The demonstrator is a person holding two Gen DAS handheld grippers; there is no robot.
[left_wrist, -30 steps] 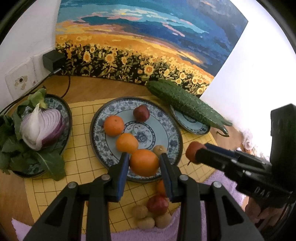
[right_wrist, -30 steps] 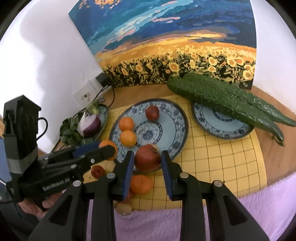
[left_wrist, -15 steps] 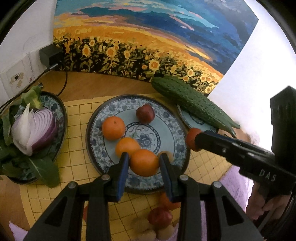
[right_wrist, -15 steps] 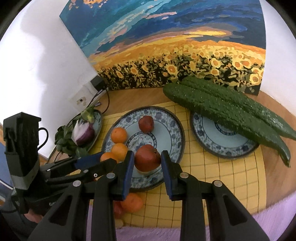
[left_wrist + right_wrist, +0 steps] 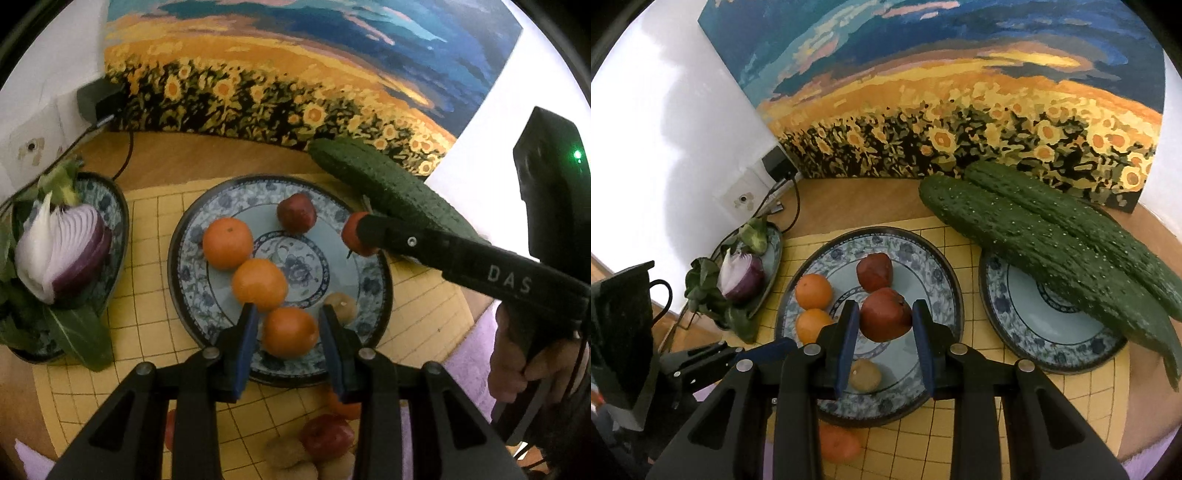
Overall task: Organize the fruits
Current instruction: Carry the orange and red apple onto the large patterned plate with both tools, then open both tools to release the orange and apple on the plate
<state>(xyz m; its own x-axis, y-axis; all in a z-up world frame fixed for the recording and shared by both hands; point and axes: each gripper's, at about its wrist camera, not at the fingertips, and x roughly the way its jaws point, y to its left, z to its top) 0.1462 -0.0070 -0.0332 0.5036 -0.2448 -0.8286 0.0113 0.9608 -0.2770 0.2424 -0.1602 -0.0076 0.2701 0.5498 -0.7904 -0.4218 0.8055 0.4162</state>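
Left tool [image 5: 288, 332] grips an orange [image 5: 290, 332] between its blue pads, over the near rim of the large patterned plate [image 5: 369, 291]. Right tool [image 5: 884, 330] grips a red fruit [image 5: 885, 314] above the same plate's centre; in the left view it shows over the plate's right rim [image 5: 360, 239]. On the plate: two more oranges [image 5: 228, 242], touching each other, a second red fruit [image 5: 296, 213] at the far side, and a small brown fruit [image 5: 341, 306] near the front right. More fruit sits on the yellow grid mat [image 5: 147, 206] in front of the plate, including a red one [image 5: 327, 435]. Two cucumbers [image 5: 1052, 243] rest across a smaller plate [image 5: 1015, 332] to the right. Half a red onion [image 5: 62, 251] with greens lies on the left dish [image 5: 120, 221].
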